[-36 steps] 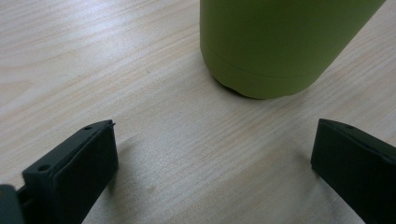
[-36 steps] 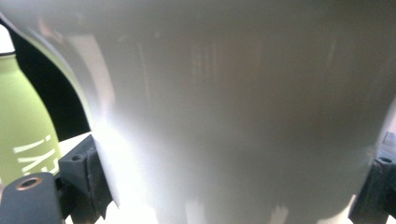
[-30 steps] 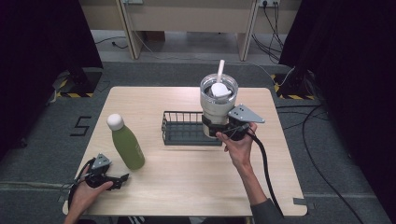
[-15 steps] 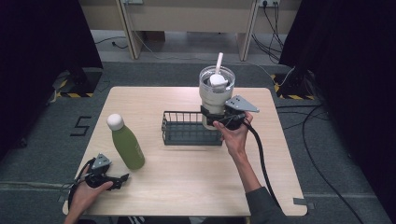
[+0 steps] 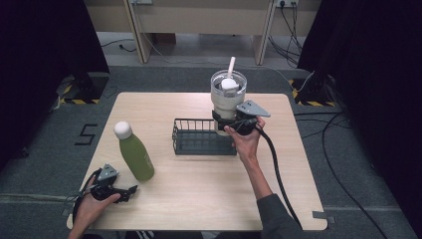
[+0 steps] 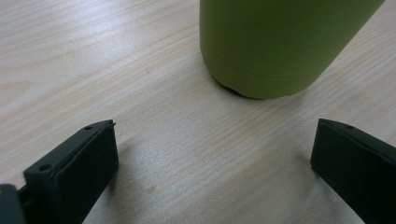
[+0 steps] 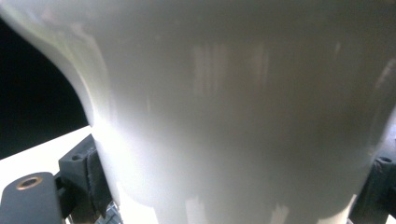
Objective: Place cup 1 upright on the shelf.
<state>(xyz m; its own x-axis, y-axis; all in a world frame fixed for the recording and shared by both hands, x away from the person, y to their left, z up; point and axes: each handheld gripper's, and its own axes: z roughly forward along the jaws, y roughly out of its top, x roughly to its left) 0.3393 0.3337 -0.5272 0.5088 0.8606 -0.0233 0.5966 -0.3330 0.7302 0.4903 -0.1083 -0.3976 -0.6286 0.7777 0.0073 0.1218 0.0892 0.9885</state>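
Since a second ago the right gripper (image 5: 225,123) has carried the tumbler (image 5: 227,95) leftward and a little nearer, so that it now stands over the right end of the rack (image 5: 204,136); before, it was just off the rack's far right corner. Left gripper (image 5: 130,189), bottle (image 5: 134,152) and rack are unmoved.

Right gripper: jaws closed partway on the tumbler's narrow lower body, one pad on each side, pale wall bulging between them in the right gripper view (image 7: 233,112). Tumbler upright, clear lid on top, white straw (image 5: 231,67) leaning slightly right. Whether its base touches the rack or hangs above it, cannot tell.

Left gripper: lies low at the near left corner of the bench (image 5: 199,199), held in the left hand (image 5: 89,209). Jaws wide open, nothing between them but bare wood; the bottle's base (image 6: 275,51) stands just beyond the tips, apart from them.

Bottle: green, white cap, upright on the left half of the bench, well apart from the rack.

Rack: dark wire, low, rectangular, middle of the bench.

Bench: pale wood grain, rounded corners, a strip of tape at the near right edge. Right gripper's black cable (image 5: 278,174) trails across it to the near right.

Room: grey carpet floor, black drapes on both sides, cables on the floor at right and rear, yellow-black tape marks, a "5" (image 5: 85,134) marked on the floor at left, pale wooden furniture along the back.
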